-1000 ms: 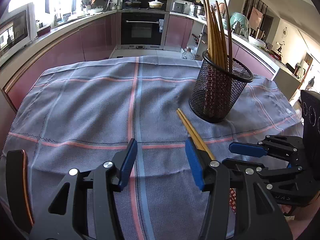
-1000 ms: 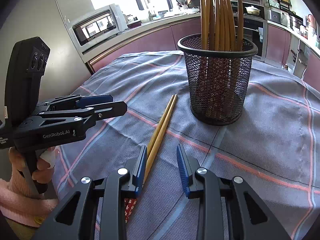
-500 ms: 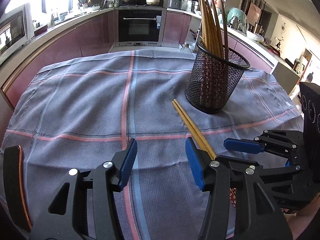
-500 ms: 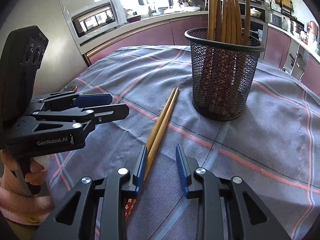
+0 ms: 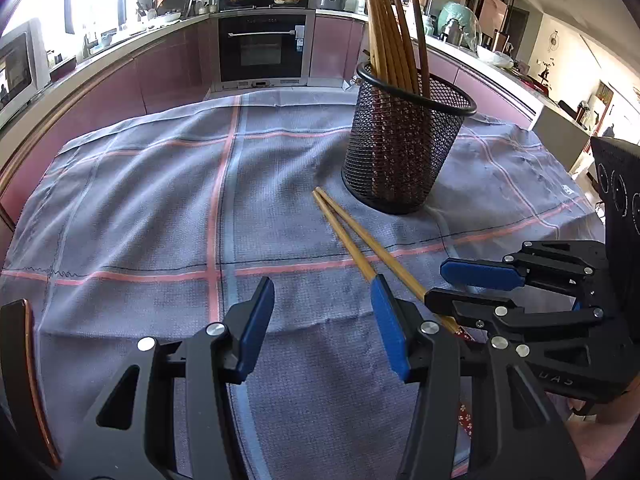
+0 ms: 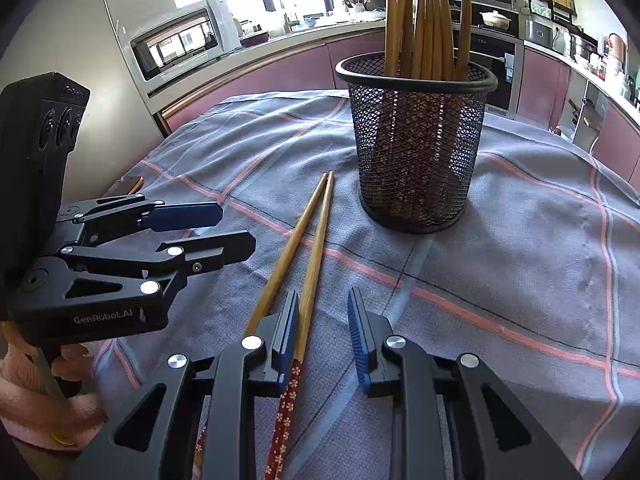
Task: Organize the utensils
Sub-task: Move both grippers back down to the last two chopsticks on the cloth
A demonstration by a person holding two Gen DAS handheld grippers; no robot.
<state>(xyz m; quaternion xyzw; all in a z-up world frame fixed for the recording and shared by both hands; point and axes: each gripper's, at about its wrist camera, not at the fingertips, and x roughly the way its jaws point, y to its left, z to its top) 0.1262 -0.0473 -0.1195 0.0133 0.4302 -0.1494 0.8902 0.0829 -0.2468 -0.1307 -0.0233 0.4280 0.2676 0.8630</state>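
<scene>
Two loose wooden chopsticks [image 6: 312, 232] with red patterned ends lie side by side on the checked cloth, pointing at a black mesh holder [image 6: 416, 152] that stands upright with several chopsticks [image 6: 424, 20] in it. My right gripper [image 6: 323, 296] sits low over their near ends. Its jaws are closing, with one chopstick between them against the left finger; the other passes under that finger. The pads do not press from both sides. My left gripper [image 5: 322, 284] hovers open over bare cloth, left of the chopsticks [image 5: 348, 236] and the holder [image 5: 404, 152], nothing between its fingers.
The grey cloth with pink lines [image 5: 160, 208] covers the whole table. A dark flat object with a copper edge [image 6: 128, 184] lies at the table's left edge. Kitchen counters, a microwave [image 6: 180, 44] and an oven [image 5: 262, 48] surround the table.
The right jaws have narrowed a little around the near chopstick. The left gripper has barely shifted, its jaws unchanged. The chopsticks and holder lie as before.
</scene>
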